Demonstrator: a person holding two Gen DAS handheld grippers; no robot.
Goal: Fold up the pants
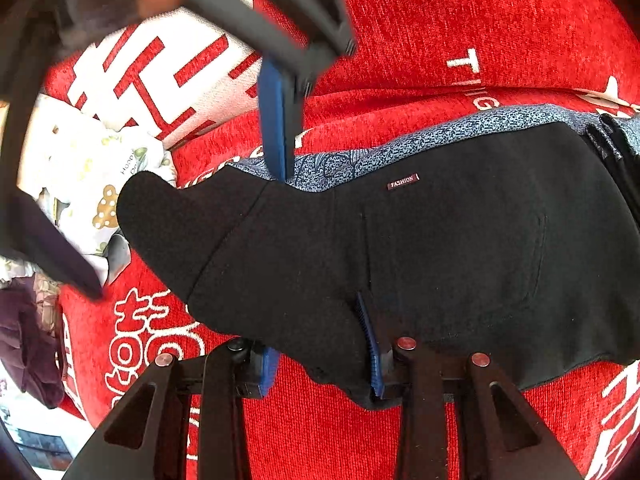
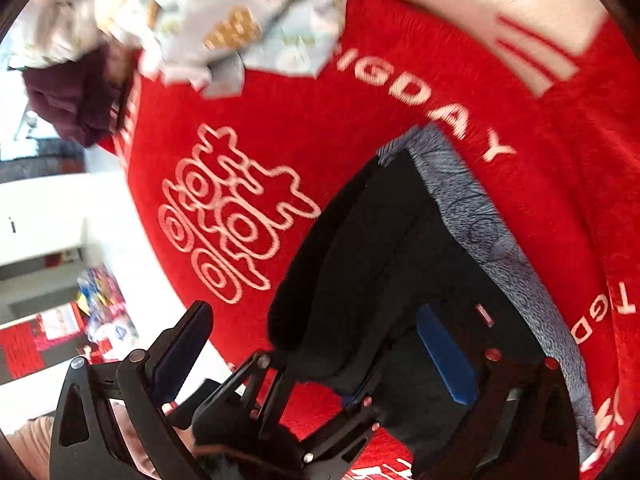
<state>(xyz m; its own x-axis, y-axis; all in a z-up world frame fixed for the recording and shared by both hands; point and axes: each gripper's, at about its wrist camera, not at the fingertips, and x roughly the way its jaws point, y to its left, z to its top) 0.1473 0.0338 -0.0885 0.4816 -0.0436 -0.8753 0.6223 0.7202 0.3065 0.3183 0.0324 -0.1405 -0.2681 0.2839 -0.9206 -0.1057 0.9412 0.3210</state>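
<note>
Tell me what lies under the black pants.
Under the black pants a blue-grey patterned fabric shows along the far edge, all on the red blanket. How far that fabric extends underneath is hidden.

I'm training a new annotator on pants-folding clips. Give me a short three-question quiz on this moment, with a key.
1. True or false: the left gripper is shut on the black pants.
2. The pants lie on: A) a red blanket with white lettering; B) a bare wooden table; C) a green towel.
3. Fill in: the right gripper has its jaws ____.
Key: 1 true; 2 A; 3 open.
</note>
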